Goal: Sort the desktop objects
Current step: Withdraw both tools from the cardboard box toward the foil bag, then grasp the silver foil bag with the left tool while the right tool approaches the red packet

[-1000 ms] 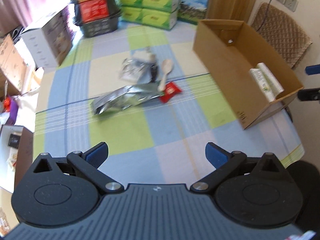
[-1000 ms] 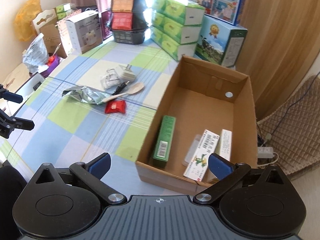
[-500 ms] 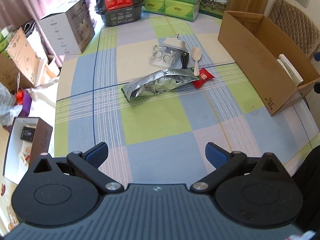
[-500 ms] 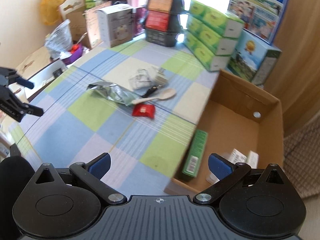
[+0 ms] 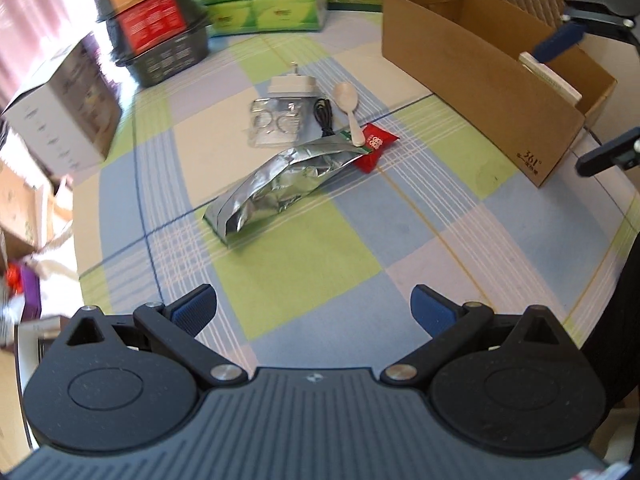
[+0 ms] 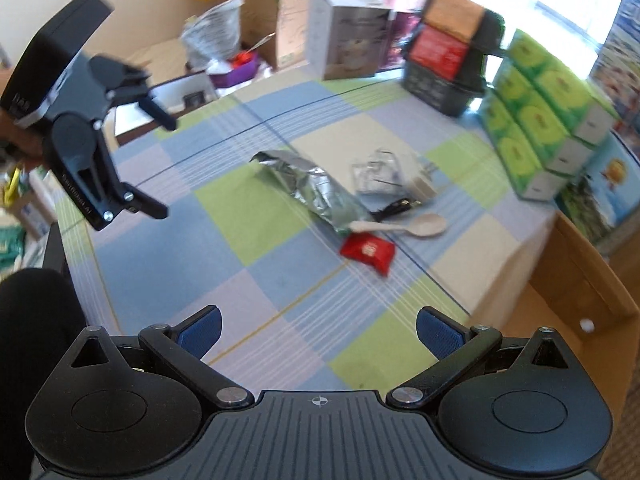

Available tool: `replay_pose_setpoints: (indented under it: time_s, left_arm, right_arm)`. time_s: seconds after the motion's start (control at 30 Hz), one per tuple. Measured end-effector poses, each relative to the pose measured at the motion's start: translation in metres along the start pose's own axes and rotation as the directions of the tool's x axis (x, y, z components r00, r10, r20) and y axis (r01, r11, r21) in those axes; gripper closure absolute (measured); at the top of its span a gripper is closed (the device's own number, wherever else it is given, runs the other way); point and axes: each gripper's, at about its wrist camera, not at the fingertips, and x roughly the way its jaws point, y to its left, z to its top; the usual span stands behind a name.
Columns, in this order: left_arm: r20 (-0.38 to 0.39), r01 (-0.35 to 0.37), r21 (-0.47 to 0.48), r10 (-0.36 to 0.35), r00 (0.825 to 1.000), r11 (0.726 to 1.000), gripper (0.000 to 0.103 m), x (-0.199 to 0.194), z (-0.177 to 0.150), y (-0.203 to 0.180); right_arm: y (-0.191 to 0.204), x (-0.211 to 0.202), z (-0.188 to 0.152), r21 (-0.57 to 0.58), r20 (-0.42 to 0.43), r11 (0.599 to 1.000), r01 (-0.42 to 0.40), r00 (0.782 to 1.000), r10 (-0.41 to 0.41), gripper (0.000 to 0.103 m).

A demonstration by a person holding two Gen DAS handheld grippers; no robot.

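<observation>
We hold the left gripper (image 5: pixel 313 310) and right gripper (image 6: pixel 318 326) spread wide, empty, above the checked tablecloth (image 5: pixel 288 280). Mid-table lies the foil bag (image 5: pixel 280 180); the cardboard box (image 5: pixel 480 76) sits at its right edge, stacked cartons (image 6: pixel 548 128) along the far edge.

Checked tablecloth (image 5: pixel 304 280), pink curtains (image 5: pixel 24 8), bright window light.

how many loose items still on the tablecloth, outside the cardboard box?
6, all clustered mid-table: foil pouch, red packet at its end, spoon lying onto the pouch, black cable, clear plastic pack, white charger. Something could be hidden beneath the pouch.
</observation>
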Motion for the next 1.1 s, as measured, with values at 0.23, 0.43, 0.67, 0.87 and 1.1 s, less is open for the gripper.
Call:
replay_pose_setpoints:
  time_s: [0.23, 0.43, 0.67, 0.87, 1.1]
  left_arm:
    - [-0.004, 0.054, 0.162, -0.054, 0.999, 0.985, 0.001, 0.032, 0.023, 0.013]
    - [-0.007, 0.083, 0.229, -0.084, 0.996, 0.970, 0.002, 0.062, 0.046, 0.031]
    - [-0.034, 0.115, 0.315, -0.110, 0.993, 0.942, 0.002, 0.100, 0.065, 0.036]
    - [-0.056, 0.125, 0.362, -0.112, 0.992, 0.924, 0.004, 0.131, 0.072, 0.039]
    - [-0.069, 0.147, 0.398, -0.131, 0.989, 0.905, 0.008, 0.151, 0.075, 0.041]
  right_arm:
    - [-0.011, 0.047, 0.020, -0.092, -0.083, 0.995, -0.028, 0.996, 0.021, 0.002]
    - [-0.023, 0.086, 0.044, -0.181, -0.157, 0.983, -0.044, 0.988, 0.015, 0.008]
    - [-0.043, 0.135, 0.063, -0.244, -0.250, 0.965, -0.100, 0.968, 0.037, 0.021]
    - [-0.050, 0.173, 0.064, -0.304, -0.317, 0.944, -0.127, 0.948, 0.026, 0.028]
    - [-0.062, 0.209, 0.062, -0.354, -0.364, 0.926, -0.134, 0.931, -0.004, 0.044]
